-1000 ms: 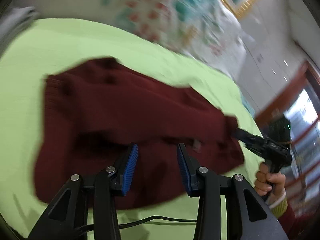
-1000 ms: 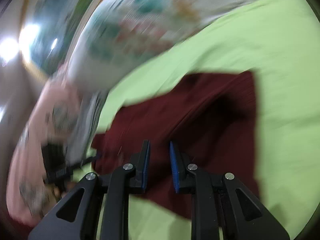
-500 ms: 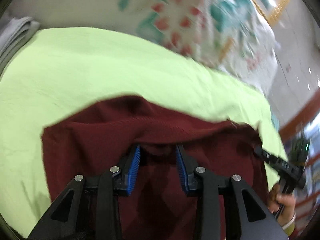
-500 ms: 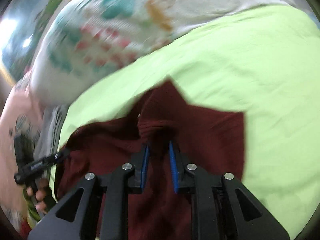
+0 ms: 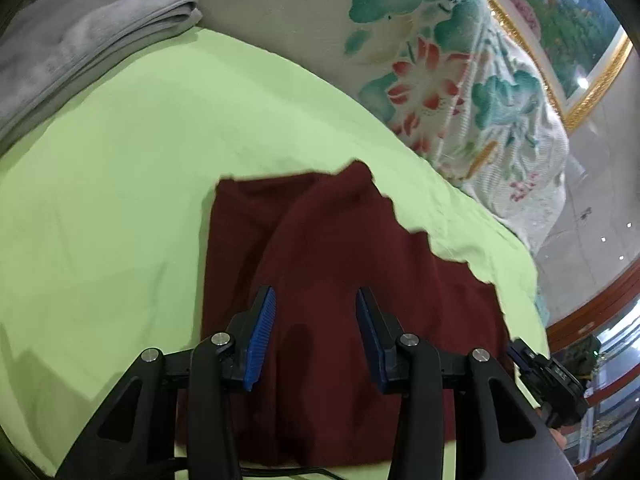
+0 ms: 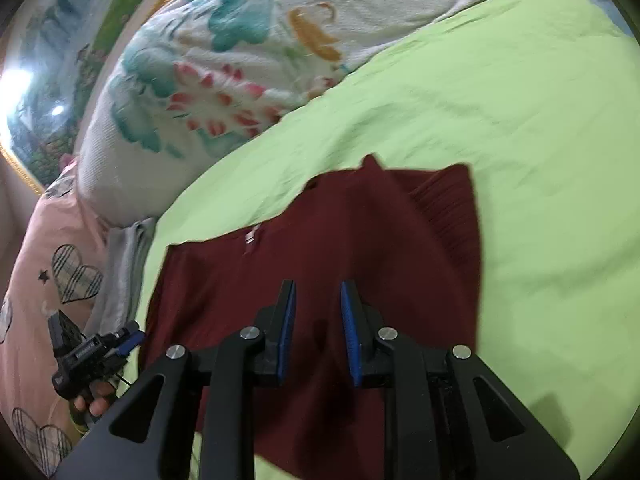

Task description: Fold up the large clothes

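Green sheet (image 5: 120,200) bears folded maroon sweater (image 5: 320,248).

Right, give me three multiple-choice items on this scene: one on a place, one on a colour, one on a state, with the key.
1. Where does the dark red knitted garment lie?
A. on the lime-green bed sheet
B. on the floral white quilt
C. on the folded grey blanket

2. What colour are the pads of the left gripper?
A. red
B. blue
C. yellow

3. How do the right gripper's jaws stand?
A. clamped on a sleeve
B. clamped on the sheet
C. apart, nothing between them

Key: 1 A, green sheet shows on all sides of the garment. 2 B, both ribbed pads are blue. 3 C, a gap shows between the pads, with the garment lying flat beyond them.
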Tool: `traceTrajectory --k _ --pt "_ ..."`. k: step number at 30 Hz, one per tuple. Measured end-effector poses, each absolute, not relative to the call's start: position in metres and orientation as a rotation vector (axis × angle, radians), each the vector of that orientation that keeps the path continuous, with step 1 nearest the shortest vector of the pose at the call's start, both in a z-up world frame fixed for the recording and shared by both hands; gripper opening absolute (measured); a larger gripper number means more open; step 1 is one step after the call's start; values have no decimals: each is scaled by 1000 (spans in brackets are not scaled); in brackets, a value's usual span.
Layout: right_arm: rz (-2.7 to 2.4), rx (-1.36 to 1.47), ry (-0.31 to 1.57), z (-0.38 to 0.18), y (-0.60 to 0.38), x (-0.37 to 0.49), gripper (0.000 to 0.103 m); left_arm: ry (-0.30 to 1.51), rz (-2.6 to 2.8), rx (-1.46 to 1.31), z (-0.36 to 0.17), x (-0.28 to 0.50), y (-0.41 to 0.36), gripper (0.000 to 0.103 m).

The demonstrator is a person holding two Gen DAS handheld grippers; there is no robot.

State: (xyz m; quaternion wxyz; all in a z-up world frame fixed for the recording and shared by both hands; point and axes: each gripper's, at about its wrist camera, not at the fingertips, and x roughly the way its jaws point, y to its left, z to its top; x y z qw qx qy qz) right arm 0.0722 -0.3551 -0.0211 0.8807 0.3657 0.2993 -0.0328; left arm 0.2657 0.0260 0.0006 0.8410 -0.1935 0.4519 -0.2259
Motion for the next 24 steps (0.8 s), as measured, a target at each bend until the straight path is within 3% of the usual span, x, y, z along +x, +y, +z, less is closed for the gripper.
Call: traceTrajectory --k 11,17,24 --pt "54 773 652 -30 -295 57 24 1028 -561 -448 -26 162 32 61" --pt "105 736 657 -23 -277 66 24 1085 -518 -519 -49 161 45 65" --pt "136 698 683 -17 -260 97 24 1065 -479 -602 -58 192 45 76"
